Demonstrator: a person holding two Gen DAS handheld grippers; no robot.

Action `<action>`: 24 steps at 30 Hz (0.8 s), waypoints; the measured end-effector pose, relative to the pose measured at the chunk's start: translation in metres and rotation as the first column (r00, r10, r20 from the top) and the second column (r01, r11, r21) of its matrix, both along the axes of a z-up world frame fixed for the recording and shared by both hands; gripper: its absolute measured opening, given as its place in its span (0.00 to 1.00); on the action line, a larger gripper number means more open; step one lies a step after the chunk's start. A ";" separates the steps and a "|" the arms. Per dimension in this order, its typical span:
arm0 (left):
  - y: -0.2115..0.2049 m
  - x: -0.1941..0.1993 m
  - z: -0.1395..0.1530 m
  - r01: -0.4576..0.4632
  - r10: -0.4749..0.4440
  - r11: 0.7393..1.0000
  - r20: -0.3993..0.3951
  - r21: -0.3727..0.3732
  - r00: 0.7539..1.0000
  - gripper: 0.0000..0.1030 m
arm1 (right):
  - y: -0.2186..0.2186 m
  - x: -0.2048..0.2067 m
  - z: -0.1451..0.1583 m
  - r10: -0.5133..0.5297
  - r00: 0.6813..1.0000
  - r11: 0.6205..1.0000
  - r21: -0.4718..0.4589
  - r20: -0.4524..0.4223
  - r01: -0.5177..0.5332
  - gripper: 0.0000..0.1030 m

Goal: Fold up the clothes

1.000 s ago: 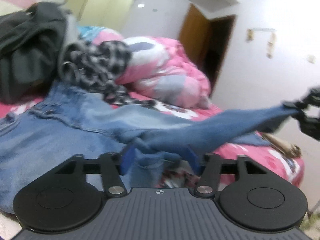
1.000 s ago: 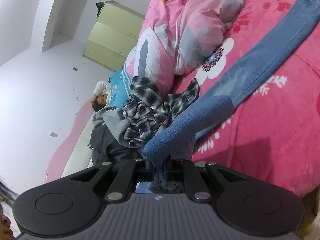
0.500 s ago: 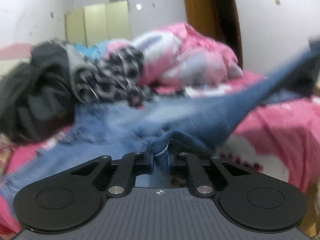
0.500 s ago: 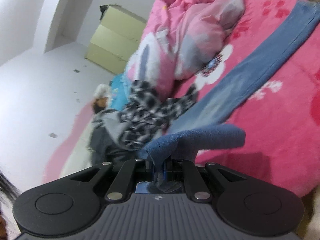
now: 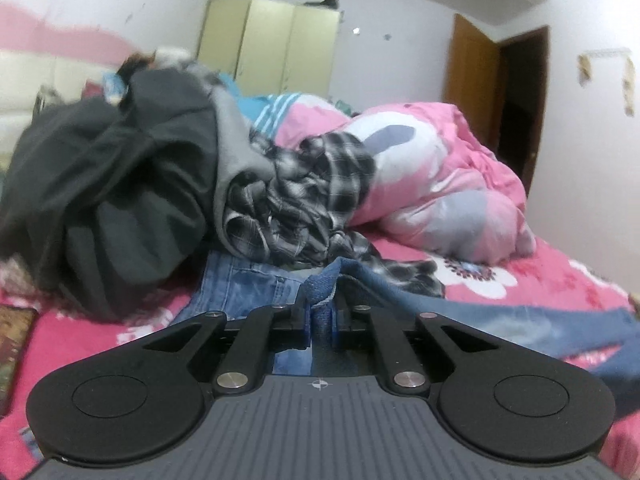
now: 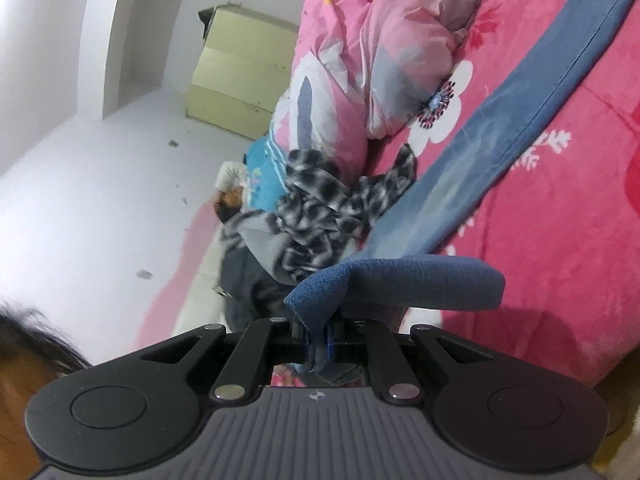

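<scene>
- Left gripper point(image 5: 321, 314): clenched on a pinch of denim from the jeans point(image 5: 248, 292), low over the bed.
- Right gripper point(image 6: 318, 334): clamped on another denim edge, which curls out in a raised roll in front of it.
- Jeans: spread on the pink floral bedspread point(image 6: 560, 216); waist part lies near the left gripper, one leg point(image 6: 500, 120) runs long and flat across the bed.
- Step in hand, as judged: a fold of the jeans, both ends held, one leg being carried over.
- Next move calls for: matched hands, edges aligned, cloth laid down smooth before letting go.
- Beyond: plaid shirt point(image 5: 316, 204), dark garment heap point(image 5: 112, 200), pink duvet point(image 5: 448, 184), unfolded.
- Far: pale wardrobe point(image 5: 272, 48), brown door point(image 5: 476, 84).
</scene>
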State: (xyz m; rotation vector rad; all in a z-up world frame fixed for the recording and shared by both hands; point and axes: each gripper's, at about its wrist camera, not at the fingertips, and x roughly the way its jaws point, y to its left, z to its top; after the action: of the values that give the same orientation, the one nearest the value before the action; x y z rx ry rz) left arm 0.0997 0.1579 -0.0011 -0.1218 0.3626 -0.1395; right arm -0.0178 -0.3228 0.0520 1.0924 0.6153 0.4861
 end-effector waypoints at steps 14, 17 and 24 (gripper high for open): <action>-0.013 0.066 -0.041 0.003 -0.004 1.000 -0.169 -0.005 0.986 0.16 | -0.050 0.147 -0.102 -0.136 0.961 0.989 0.026 -0.240 0.147 0.09; -0.011 0.070 -0.047 -0.002 -0.002 1.000 -0.193 -0.019 0.981 0.33 | -0.053 0.166 -0.124 -0.130 0.948 0.989 0.025 -0.292 0.143 0.11; 0.001 0.057 -0.037 0.023 -0.045 0.991 -0.168 -0.132 0.985 0.82 | -0.065 0.162 -0.138 -0.128 0.937 0.972 0.146 -0.326 0.184 0.51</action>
State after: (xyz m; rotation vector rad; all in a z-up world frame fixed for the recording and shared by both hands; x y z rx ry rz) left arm 0.1565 0.1587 -0.0382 -0.2569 0.5267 -0.1871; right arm 0.1439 -0.3875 -0.0864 1.3901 0.7676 0.2289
